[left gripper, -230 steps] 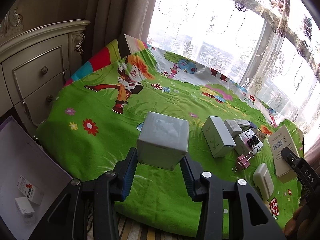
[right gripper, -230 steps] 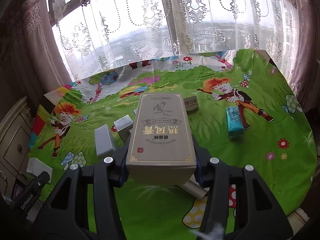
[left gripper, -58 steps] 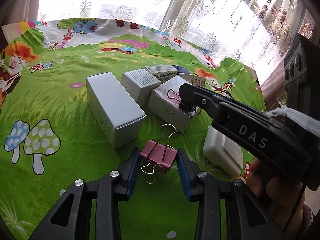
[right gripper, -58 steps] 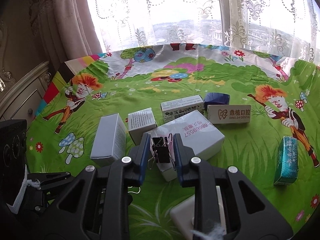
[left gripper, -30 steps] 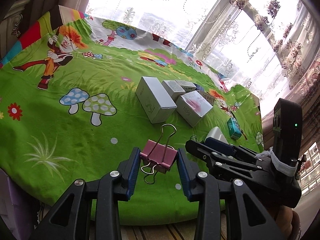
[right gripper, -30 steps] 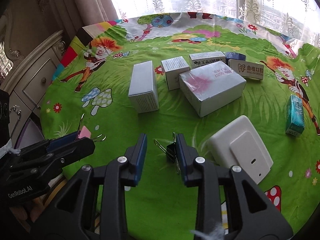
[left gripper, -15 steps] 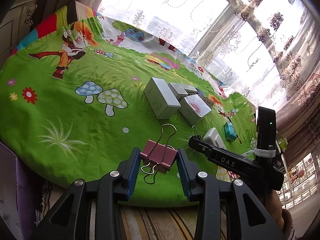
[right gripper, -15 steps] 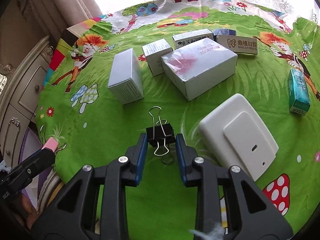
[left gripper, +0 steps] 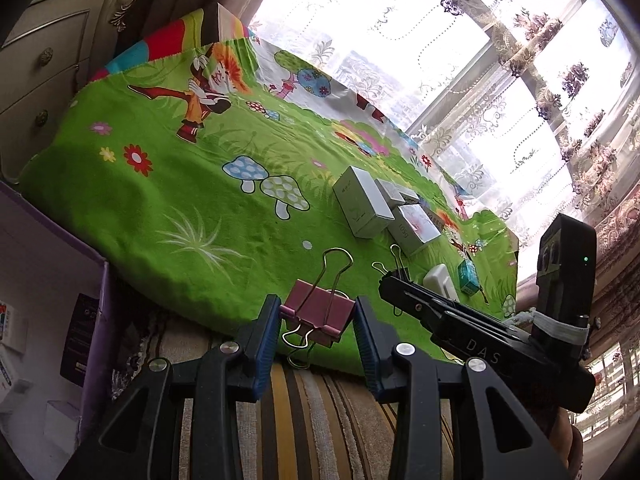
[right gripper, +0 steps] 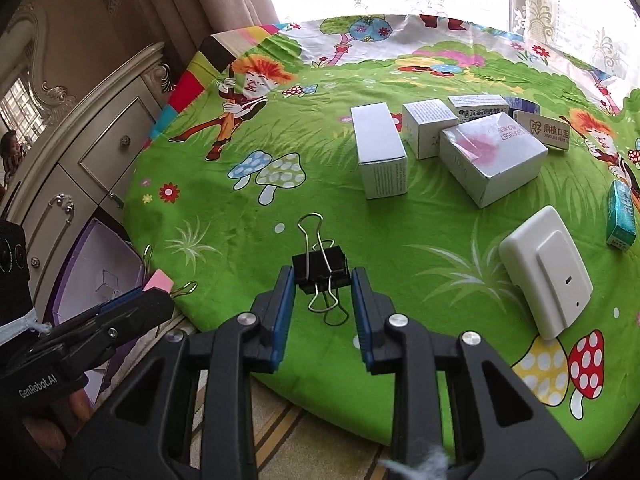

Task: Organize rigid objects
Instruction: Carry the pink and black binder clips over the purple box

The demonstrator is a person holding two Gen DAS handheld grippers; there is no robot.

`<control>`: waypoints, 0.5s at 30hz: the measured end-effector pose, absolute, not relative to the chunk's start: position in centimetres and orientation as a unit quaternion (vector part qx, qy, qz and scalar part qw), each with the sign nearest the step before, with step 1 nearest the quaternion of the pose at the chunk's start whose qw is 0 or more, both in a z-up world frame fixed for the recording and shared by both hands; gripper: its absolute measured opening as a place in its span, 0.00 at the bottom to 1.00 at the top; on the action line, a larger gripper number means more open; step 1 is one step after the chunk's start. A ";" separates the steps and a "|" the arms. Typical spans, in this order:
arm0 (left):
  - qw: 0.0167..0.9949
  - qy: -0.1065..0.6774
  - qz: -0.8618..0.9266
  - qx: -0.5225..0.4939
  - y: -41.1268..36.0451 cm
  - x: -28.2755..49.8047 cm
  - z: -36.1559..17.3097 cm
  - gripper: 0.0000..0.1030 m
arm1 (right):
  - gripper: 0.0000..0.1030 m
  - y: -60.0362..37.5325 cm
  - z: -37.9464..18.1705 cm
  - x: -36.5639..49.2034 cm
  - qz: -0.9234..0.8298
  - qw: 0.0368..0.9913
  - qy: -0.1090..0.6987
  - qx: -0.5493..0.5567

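Note:
My left gripper [left gripper: 317, 322] is shut on a pink binder clip [left gripper: 320, 312], held past the near edge of the green cartoon cloth [left gripper: 192, 200], over striped carpet. In the right wrist view my right gripper [right gripper: 322, 282] is shut on a black binder clip [right gripper: 320, 266], lifted just above the cloth [right gripper: 400, 248] near its front edge. The left gripper's fingers [right gripper: 132, 308] with the pink clip [right gripper: 158, 280] show at the left of that view. The right gripper's fingers [left gripper: 404, 286] hold the black clip [left gripper: 400, 270] to the right of mine.
An open purple box [right gripper: 96, 276] stands on the floor left of the table, beside a cream dresser [right gripper: 80, 168]. Several white cartons [right gripper: 380, 152], a white flat device [right gripper: 546, 276] and a teal box [right gripper: 622, 214] lie on the cloth.
The right gripper's jaws have shut on the black clip and raised it off the cloth. Both grippers have drifted left toward the table's edge and the purple box, the left one still carrying the pink clip.

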State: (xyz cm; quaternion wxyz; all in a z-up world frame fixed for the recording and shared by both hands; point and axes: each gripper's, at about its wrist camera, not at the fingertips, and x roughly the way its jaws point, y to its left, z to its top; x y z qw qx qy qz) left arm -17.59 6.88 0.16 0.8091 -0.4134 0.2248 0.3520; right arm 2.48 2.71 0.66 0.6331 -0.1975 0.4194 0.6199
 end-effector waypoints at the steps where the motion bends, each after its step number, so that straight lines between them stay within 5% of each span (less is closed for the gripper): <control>1: 0.805 0.223 0.360 -0.415 6.9 -18.2 0.2 0.37 | 0.32 2.7 0.8 1.8 0.625 0.628 0.419 -0.199; 15: 0.702 0.192 0.497 -0.472 8.3 -30.1 -0.6 0.37 | 0.32 3.5 3.2 -8.1 0.693 0.551 0.399 -0.238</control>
